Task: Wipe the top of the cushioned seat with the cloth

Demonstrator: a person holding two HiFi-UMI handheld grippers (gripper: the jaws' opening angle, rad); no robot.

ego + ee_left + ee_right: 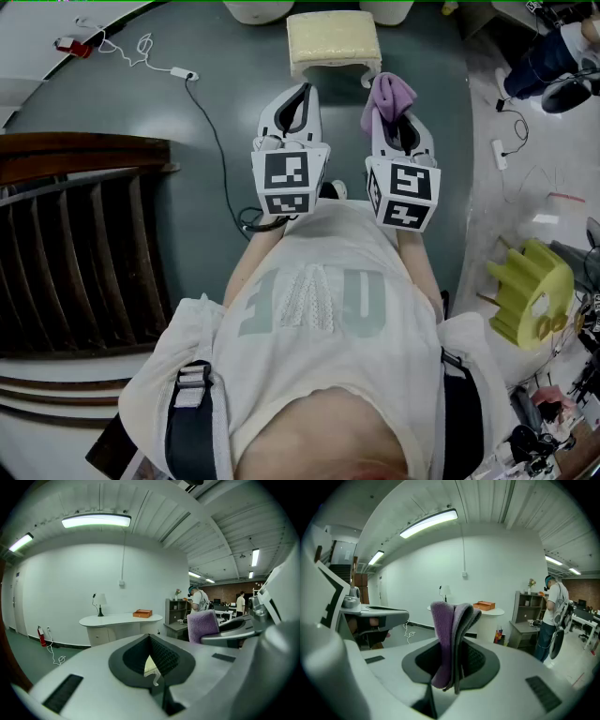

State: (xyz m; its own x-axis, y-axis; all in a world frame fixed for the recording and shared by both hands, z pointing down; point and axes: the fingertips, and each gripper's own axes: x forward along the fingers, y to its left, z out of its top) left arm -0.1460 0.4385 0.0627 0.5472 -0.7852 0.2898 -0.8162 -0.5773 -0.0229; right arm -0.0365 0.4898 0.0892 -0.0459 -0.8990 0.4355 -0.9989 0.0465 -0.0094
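Head view, with both gripper views. One cushioned seat (333,39), cream on top with pale legs, stands on the floor (112,103) at the upper centre of the frame, ahead of both grippers. The right gripper (396,118), right of centre, has its jaws clamped on the one purple cloth (389,92). The right gripper view shows the cloth folded into a narrow bunch that stands up well beyond the jaw tips. In the head view its free end lies beside the seat's lower right corner; contact cannot be confirmed, and wiping appears not yet begun. The left gripper (300,94), left of centre, has its jaws together at the tips on nothing; only a sliver of the seat shows through the gap behind them. Count: two grippers, one cloth, one seat, one cable (212,131) trailing at the upper left. Likely faults from here:

- The bunched fold may present only an edge, so the wipe would leave the cushion top partly uncovered.
- Drag on the textured cushion may pull the cloth out of the jaws.
- Pressing low may bring the hard jaw tips onto the cushion.
- The seat looks light and may slide if pushed sideways while the left gripper is not steadying it.
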